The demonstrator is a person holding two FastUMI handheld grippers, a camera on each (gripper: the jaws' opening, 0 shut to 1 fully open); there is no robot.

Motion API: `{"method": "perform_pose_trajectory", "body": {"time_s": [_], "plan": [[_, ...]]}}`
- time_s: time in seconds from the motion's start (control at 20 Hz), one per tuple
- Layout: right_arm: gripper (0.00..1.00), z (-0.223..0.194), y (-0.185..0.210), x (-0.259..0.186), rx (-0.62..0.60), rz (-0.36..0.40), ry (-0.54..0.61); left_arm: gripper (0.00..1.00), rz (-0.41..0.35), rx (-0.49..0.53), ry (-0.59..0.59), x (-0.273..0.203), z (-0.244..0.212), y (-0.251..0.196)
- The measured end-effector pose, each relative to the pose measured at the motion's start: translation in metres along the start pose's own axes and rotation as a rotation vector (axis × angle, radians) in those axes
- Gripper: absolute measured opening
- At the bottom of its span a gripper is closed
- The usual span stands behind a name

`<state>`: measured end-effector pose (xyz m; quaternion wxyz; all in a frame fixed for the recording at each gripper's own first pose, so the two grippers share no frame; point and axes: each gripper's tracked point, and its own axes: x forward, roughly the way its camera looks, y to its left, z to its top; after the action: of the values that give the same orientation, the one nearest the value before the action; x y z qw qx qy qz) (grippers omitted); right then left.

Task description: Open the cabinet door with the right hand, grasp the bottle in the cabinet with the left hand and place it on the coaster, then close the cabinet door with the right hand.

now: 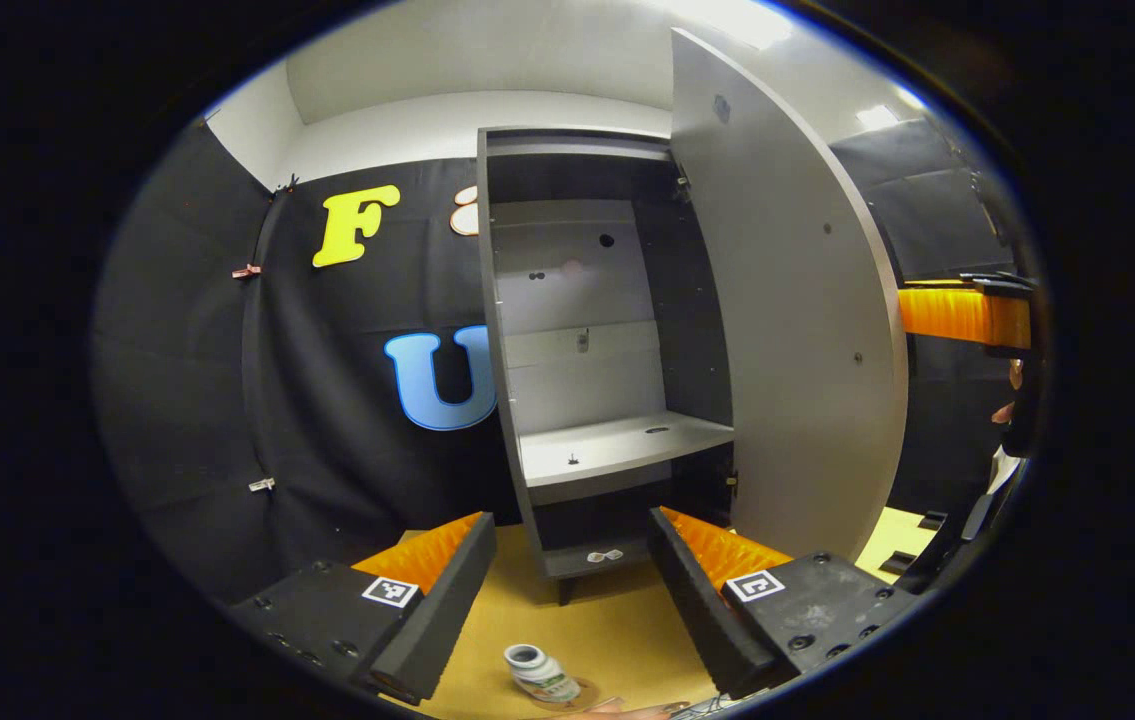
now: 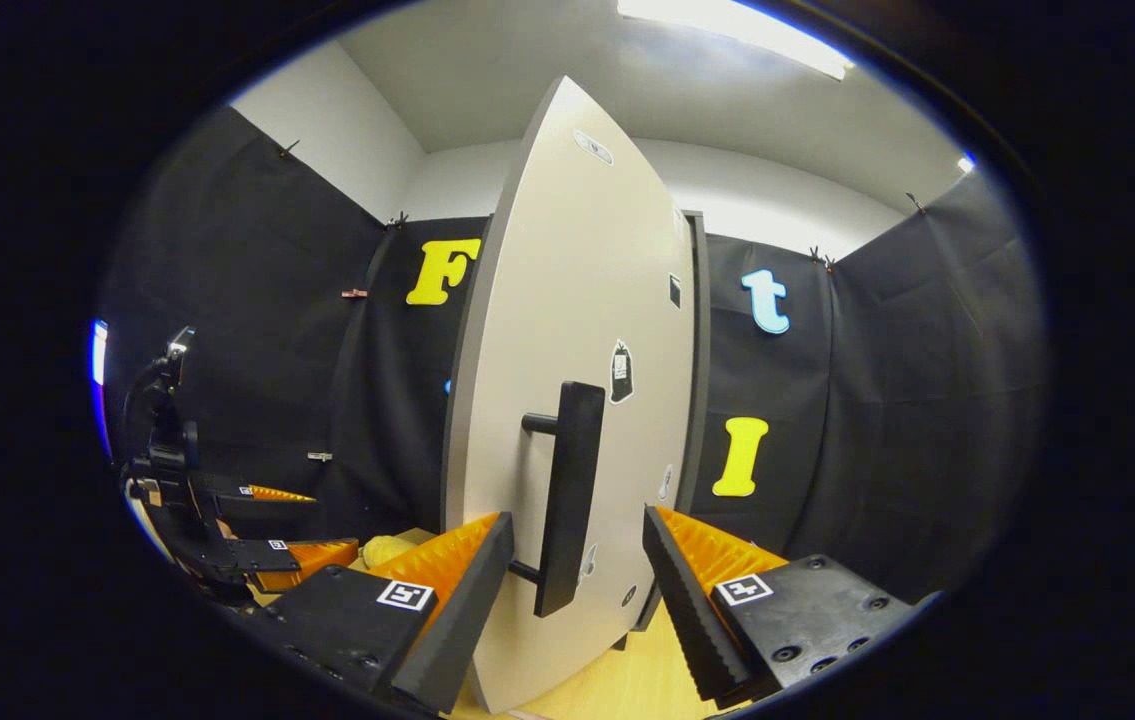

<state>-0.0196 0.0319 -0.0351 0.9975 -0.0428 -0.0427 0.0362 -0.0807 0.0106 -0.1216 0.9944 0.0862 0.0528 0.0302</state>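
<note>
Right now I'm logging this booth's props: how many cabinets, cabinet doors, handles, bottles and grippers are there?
Cabinet: 1
Cabinet door: 1
Handle: 1
Bottle: 1
Grippers: 2, left gripper and right gripper
Total: 6

Black cloth (image 2: 257, 300) hangs as the booth's wall across the left and right of both views, pinned by small clips (image 1: 246, 271) along its seams. Above the cloth a white wall (image 1: 447, 125) rises to a pale ceiling (image 2: 547, 70), where a long ceiling light (image 2: 732, 35) glows at the upper right of the right gripper view. The tan desk (image 1: 617, 630) spans the bottom of the frame.
</note>
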Motion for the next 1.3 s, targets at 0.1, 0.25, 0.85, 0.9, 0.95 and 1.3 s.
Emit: {"method": "perform_pose_trajectory", "body": {"time_s": [0.1,0.25,0.85,0.9,0.95,1.3], "plan": [[0.87,-0.003,0.017,0.011,0.007,-0.008,-0.002,0.96,-0.012,0.005,0.000,0.006,-0.007,0.026],[0.94,-0.014,0.041,0.022,0.025,0.003,0.023,0.96,-0.031,0.011,-0.001,0.012,-0.014,0.054],[0.95,-0.036,0.030,0.021,0.011,-0.069,0.073,0.96,-0.093,0.019,-0.033,0.020,-0.006,0.051],[0.96,-0.038,0.026,0.021,0.013,-0.077,0.078,0.96,-0.090,0.011,-0.035,0.019,-0.004,0.048],[0.96,-0.040,0.022,0.020,0.018,-0.080,0.085,0.96,-0.082,0.004,-0.036,0.018,-0.002,0.047],[0.96,-0.047,0.002,0.009,0.021,-0.110,0.113,0.96,-0.111,-0.018,-0.064,0.019,0.012,0.012]]}}
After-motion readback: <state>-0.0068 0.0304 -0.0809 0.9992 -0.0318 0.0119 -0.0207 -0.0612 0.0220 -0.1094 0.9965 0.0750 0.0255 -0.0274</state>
